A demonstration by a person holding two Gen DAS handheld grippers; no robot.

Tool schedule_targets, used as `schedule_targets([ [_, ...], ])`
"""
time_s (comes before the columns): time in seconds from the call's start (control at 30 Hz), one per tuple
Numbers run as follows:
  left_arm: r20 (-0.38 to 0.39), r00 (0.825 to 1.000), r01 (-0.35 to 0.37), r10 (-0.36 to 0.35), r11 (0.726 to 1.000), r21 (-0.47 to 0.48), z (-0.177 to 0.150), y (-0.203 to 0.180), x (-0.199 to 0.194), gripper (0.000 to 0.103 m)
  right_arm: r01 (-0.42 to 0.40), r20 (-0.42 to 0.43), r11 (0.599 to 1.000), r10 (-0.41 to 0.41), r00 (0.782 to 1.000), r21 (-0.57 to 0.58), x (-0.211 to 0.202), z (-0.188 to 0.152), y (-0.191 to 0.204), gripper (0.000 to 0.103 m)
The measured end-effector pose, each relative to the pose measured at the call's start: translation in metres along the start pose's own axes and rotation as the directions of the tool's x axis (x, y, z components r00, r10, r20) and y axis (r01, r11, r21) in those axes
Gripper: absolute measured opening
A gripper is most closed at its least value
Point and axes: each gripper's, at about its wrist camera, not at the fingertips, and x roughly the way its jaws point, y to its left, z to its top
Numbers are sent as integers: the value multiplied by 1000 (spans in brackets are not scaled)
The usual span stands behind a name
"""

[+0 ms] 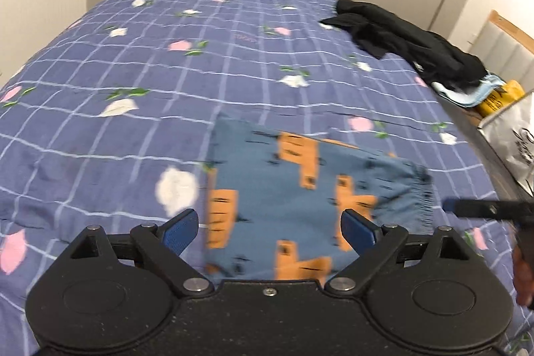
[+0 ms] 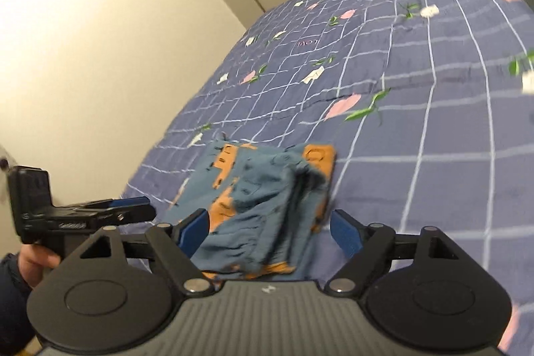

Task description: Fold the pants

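Pants (image 1: 287,202) lie folded in compact bundle on bed (image 1: 133,62), near edge. Left tool (image 1: 270,231) wide, empty; right tool (image 2: 270,231) wide, empty, pads clear of cloth. Folding looks done or nearly; waistband end slightly rumpled, may need smoothing.

the folded pants (image 1: 293,199) are patterned in dusty blue with orange blocks and small black dashes. the bedspread (image 1: 140,62) is coloured slate blue, crossed by a pale grid and strewn with pink and white flowers on green leaves. black clothing (image 1: 407,39) is seen beside it; blue pads (image 1: 180,231) are set in black gripper frames.
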Motion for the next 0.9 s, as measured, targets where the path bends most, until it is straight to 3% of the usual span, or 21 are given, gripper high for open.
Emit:
schedule_targets([
  [0.23, -15, 1000, -24, 23, 999, -44, 3, 38, 11, 93, 2, 69, 994, -10, 998, 106, 8, -19, 0, 84],
  [0.4, -12, 999, 51, -53, 992, -112, 5, 60, 23, 93, 15, 80, 986, -29, 996, 168, 21, -29, -6, 84],
  [0.63, -29, 997, 71, -75, 989, -129, 6, 65, 37, 93, 13, 111, 979, -36, 993, 202, 27, -34, -8, 84],
  [0.8, -76, 995, 59, -61, 998, -30, -6, 42, 40, 93, 131, 172, 989, -142, 975, 75, 17, -30, 14, 85],
  [0.9, -123, 992, 45, -39, 998, 45, -27, 24, 39, 92, 229, 110, 974, -228, 967, 5, 29, -26, 19, 86],
])
